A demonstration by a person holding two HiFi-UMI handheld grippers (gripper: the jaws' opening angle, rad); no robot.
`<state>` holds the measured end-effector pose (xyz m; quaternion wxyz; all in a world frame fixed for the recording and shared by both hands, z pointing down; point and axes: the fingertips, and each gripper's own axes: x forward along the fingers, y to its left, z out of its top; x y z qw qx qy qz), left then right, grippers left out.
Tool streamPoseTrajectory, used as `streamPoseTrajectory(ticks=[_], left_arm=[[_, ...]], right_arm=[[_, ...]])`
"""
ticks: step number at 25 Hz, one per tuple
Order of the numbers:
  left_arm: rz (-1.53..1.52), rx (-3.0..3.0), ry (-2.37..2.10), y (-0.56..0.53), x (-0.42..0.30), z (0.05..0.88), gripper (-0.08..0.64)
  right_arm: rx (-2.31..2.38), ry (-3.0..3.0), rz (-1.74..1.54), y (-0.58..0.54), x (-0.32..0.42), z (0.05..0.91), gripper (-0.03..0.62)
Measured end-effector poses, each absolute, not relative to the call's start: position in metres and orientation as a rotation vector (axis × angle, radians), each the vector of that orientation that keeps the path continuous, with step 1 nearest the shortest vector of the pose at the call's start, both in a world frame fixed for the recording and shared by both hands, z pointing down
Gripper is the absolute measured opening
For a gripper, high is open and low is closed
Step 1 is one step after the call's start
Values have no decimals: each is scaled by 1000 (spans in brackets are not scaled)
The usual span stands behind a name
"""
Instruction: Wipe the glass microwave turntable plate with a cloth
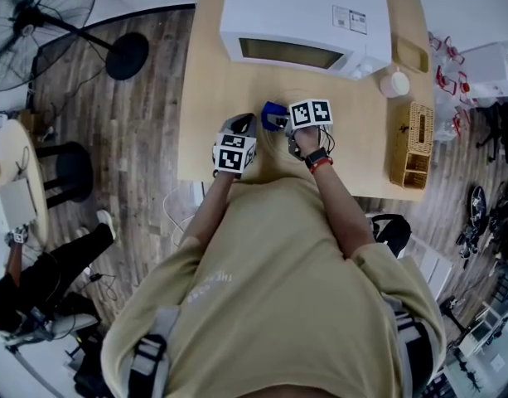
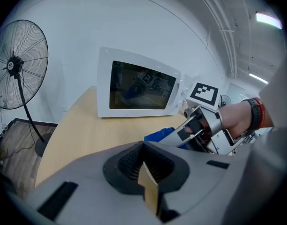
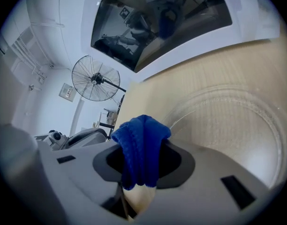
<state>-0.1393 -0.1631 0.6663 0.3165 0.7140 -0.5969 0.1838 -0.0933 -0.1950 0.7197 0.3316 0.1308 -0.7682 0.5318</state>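
Observation:
The clear glass turntable plate (image 3: 237, 125) lies flat on the wooden table (image 1: 212, 98), in front of the microwave. My right gripper (image 3: 142, 144) is shut on a folded blue cloth (image 3: 141, 146), whose bunched top sticks up past the jaws at the plate's near left rim. In the head view the cloth (image 1: 273, 115) shows just left of the right gripper's marker cube. My left gripper (image 2: 144, 146) hovers over the table a little to the left, its jaws shut with nothing between them. From the left gripper view I see the right gripper (image 2: 199, 128) and the cloth (image 2: 158, 135).
A white microwave (image 1: 307, 19) with its door shut stands at the back of the table. A wicker basket (image 1: 413, 143) and a small white cup (image 1: 394, 83) sit at the right. On the floor to the left are a standing fan (image 1: 38, 23) and a black stool (image 1: 67, 172).

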Motion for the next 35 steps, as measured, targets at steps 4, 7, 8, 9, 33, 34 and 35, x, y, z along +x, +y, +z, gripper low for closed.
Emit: streamPoseTrajectory(ticks=[4,7,8,9,33,34,35], left_arm=[[478,1868,-1581,-161,-143,667,12],[484,1864,-1579,-161,-144,670,12],[485,1863,-1579,-161,-144,670,12],[486,1862,-1579,-161,-144,670,12],[524,1867,-1542,-162,-134,678,12],[525,1871,-1538,-163,-132,678,12],[527,1875,-1534,-163,-131,678,12]], right_arm=[[308,-2002,1363,-184,-105,726,135],[305,-1998,1337,-181,-109,733,135],[308,-1998,1317,-181,-109,735,135],[316,-1998,1288,-181,-109,738,135],[391,-1944,1254,-188,-87,743,137],[397,-1943,1255,-189,-85,744,137],[403,-1941,1258,-190,-83,744,137]])
